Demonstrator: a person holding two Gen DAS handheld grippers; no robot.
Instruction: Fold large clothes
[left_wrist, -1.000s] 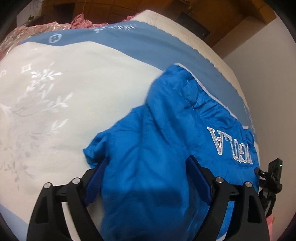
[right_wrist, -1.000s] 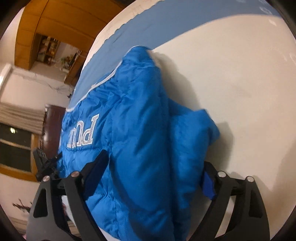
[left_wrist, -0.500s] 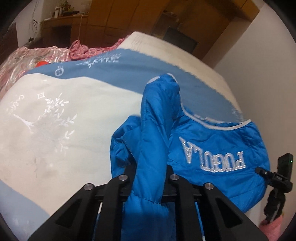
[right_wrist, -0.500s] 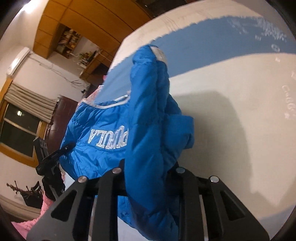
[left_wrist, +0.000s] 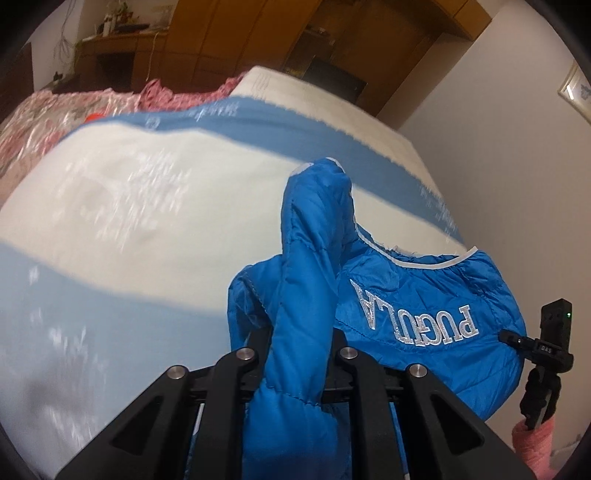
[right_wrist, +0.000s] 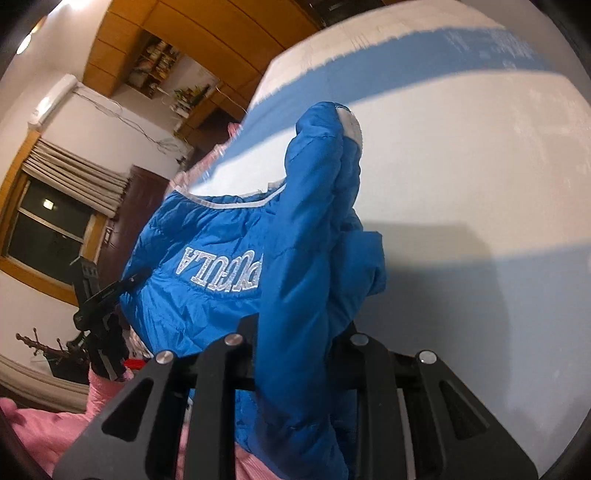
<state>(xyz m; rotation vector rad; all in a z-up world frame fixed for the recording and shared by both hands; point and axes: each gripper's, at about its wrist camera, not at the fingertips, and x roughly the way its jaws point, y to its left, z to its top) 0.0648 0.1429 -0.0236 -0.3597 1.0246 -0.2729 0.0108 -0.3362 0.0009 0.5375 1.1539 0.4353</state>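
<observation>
One blue padded jacket (left_wrist: 306, 295) hangs lifted over the bed (left_wrist: 155, 206), filling the lower centre of both wrist views, its silver lettering upside down. The left tongs (left_wrist: 297, 354) are clenched on a raised fold of it at the bottom centre, angled down; the right tongs (right_wrist: 291, 354) have just closed on another fold and grip it likewise. A pink sleeve (right_wrist: 48, 432) shows at the lower left of the right view.

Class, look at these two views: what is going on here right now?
A person is folding a blue puffer jacket on a bed with two handheld grippers. The left gripper and the right gripper are each shut on a bunch of its fabric, holding that part raised above the bed.
</observation>
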